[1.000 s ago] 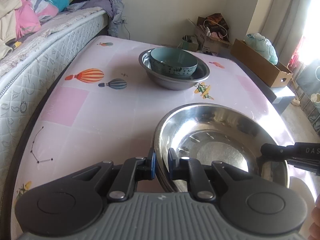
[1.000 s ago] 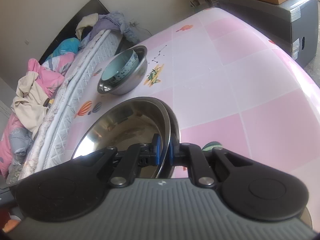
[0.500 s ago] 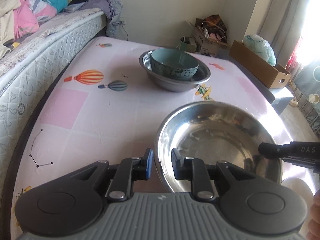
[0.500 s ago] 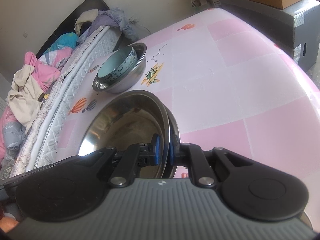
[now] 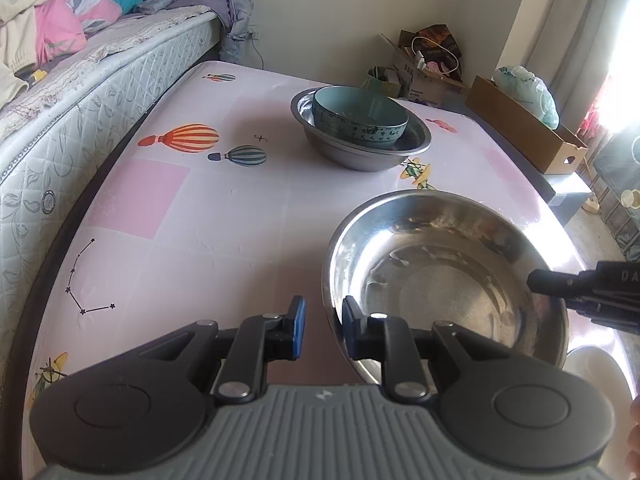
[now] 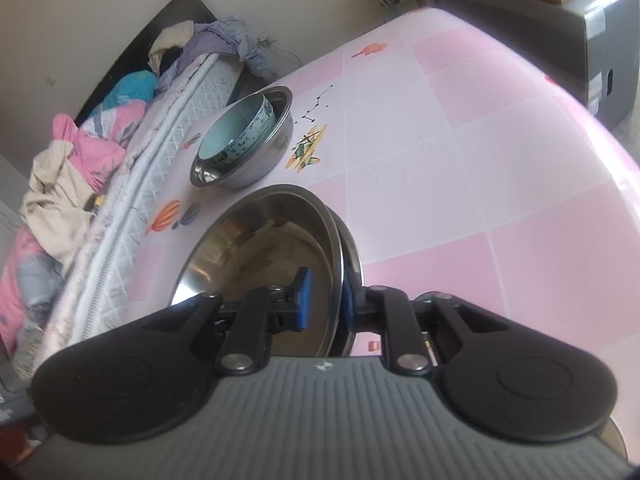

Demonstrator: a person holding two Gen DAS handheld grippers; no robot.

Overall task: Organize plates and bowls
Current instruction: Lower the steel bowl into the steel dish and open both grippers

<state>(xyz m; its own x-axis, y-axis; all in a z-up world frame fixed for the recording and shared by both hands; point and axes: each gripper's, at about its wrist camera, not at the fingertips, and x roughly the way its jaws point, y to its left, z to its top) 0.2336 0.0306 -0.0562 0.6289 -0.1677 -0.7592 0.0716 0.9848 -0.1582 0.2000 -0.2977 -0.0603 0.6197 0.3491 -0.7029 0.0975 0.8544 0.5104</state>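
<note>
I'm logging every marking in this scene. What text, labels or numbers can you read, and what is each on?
"DA", cut off by the frame edge: on the right hand-held gripper.
Print on the cardboard box by the wall: too small to read.
Pattern band on the teal bowl: too blurred to read.

The left gripper (image 5: 322,326) points steeply down, its jaws having just eased apart — blue pads clear of the rim between them. The right gripper (image 6: 325,304), at its 3 o'clock, has likewise just loosened, its outer pad perhaps still touching.
</note>
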